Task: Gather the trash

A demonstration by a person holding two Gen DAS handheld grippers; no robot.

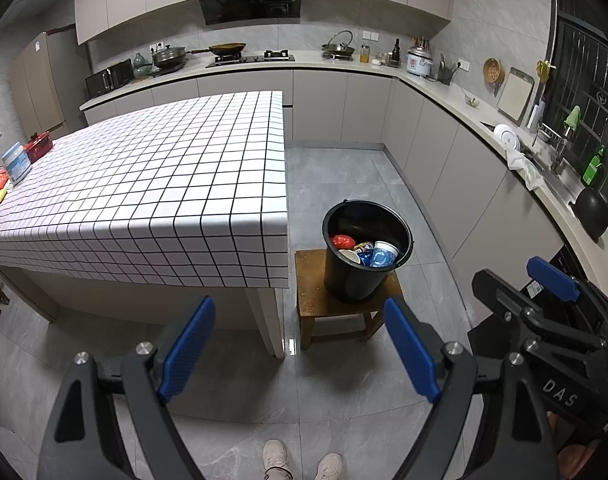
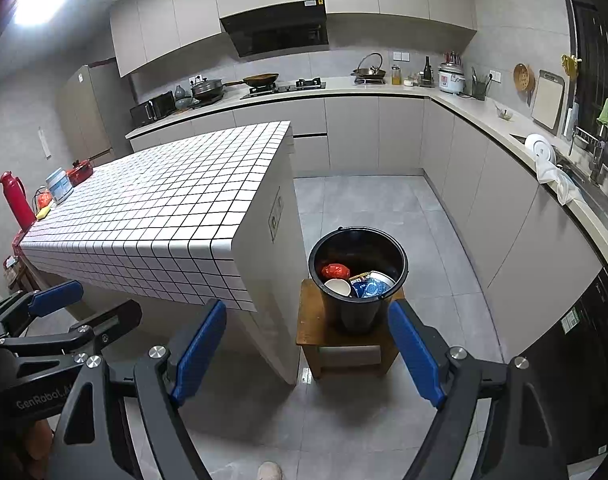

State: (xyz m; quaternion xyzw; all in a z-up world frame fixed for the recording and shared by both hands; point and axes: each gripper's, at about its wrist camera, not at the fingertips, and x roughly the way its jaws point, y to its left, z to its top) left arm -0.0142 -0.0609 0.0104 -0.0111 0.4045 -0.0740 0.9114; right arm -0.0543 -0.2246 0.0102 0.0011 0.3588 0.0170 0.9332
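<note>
Both blue-padded black grippers, left and right, gape wide with nothing in them, above the trash-filled black plastic bucket.

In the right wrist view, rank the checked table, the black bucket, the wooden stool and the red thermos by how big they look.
1. Checked table
2. Black bucket
3. Wooden stool, partly hidden, so unsure against the bucket
4. Red thermos, farther off

A table under a white cloth with a black grid stands left; at its far left edge sit a white tub, a red box and an orange packet; right of it, on the grey tiled floor, a low wooden stool carries a black bucket of trash.
</note>
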